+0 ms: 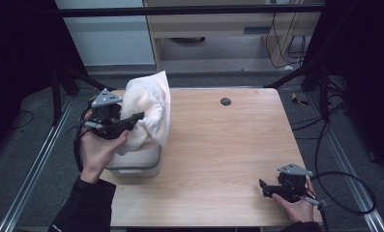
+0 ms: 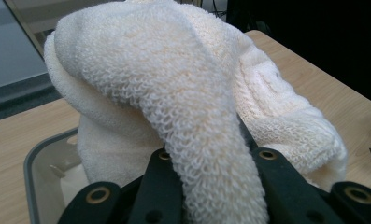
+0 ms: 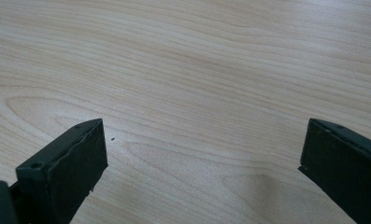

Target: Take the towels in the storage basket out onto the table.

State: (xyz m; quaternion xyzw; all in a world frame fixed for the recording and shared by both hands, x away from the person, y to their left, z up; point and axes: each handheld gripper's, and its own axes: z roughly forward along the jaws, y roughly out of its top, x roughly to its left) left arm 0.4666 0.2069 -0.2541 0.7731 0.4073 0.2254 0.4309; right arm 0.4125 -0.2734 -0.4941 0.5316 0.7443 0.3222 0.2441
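High view: left hand-held gripper (image 1: 140, 117) clamps white towel (image 1: 148, 104) above bin (image 1: 136, 166).

Overhead forward-down view; two close tool cameras (table (image 1: 218, 145) shared)

I see the towel (image 1: 146, 108) bunched over the bin (image 1: 136, 164) at the table's (image 1: 218, 145) left edge, with my left gripper (image 1: 131, 119) at its left side. My right gripper (image 1: 269, 188) sits well apart, at the near right corner

No readable text or labels anywhere.
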